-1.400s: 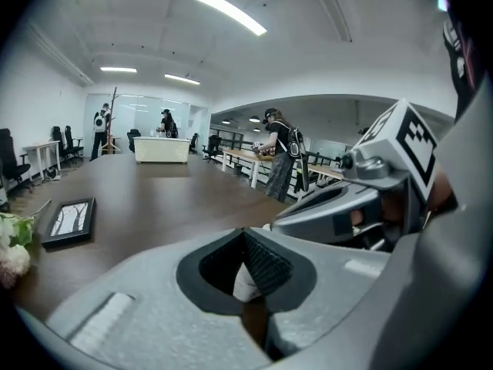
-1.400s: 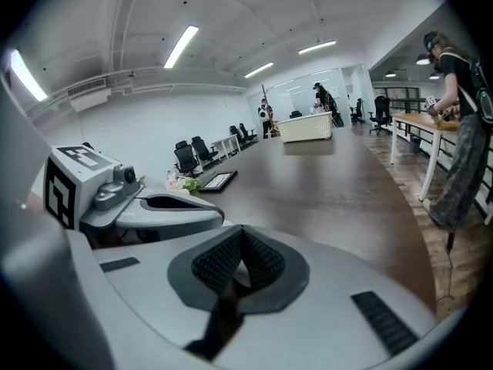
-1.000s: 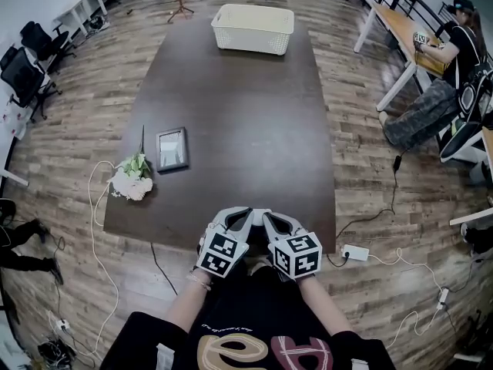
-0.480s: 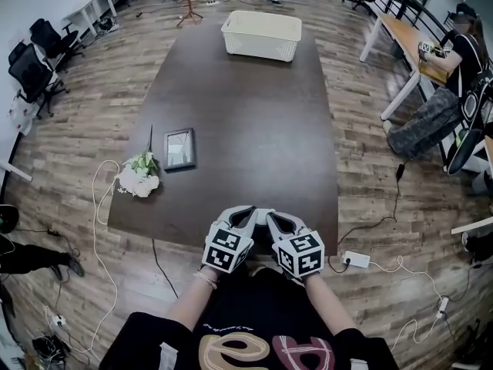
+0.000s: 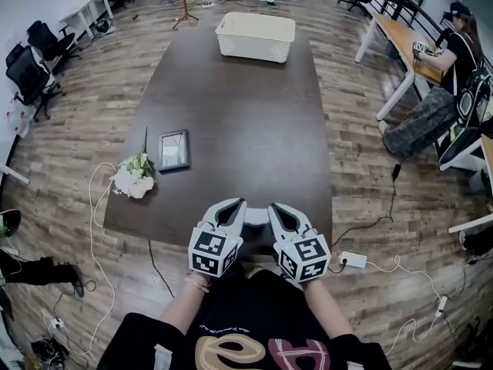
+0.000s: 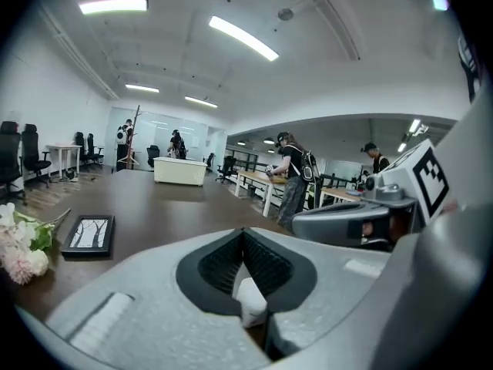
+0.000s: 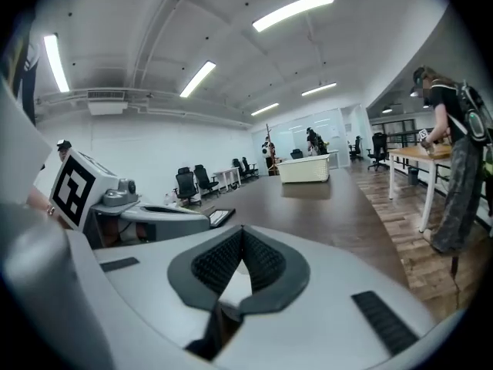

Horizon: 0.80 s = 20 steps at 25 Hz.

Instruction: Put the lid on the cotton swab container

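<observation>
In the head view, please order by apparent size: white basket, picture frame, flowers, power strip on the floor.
1. White basket: largest, though farthest from the camera.
2. Flowers and picture frame: they look about alike, so I do not rank them.
3. Power strip: smallest.

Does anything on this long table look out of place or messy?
Only a small thing: the bouquet lies on its side at the table's left edge, blooms seemingly poking past the rim, beside a picture frame lying flat. The basket at the far end sits square. Nothing spilled or broken.
</observation>
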### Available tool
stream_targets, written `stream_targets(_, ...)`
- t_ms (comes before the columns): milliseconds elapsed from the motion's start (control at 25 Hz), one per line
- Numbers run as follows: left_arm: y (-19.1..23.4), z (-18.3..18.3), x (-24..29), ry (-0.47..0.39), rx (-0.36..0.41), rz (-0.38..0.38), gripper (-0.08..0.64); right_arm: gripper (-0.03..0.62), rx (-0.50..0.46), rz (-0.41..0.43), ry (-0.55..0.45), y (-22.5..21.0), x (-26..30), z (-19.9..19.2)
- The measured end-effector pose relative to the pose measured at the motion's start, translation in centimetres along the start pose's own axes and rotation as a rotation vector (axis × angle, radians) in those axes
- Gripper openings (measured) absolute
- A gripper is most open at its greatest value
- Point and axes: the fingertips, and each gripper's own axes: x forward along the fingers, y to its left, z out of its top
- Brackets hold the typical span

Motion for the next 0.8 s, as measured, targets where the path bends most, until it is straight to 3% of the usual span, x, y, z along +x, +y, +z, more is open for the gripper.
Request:
stream_targets(240,-0.9,0.7,-1.9,-0.042,0.011,0.014,0.006,0.007,0.031,-0.073,-0.045,-1.4,-2.3,-0.1)
stream_targets(480,-3.0,-1.2,-2.9,0.000,0.026,-0.016,0.006,0.006,-0.026,-0.072,-0.022,0.1,-3.4,-1.1)
stream_targets(800,-3.6,-2.2,-4.5,-0.030,0.020,-0.023,0.006,0.006,0.024,-0.106,0.037,0.6,-4.0,-3.9)
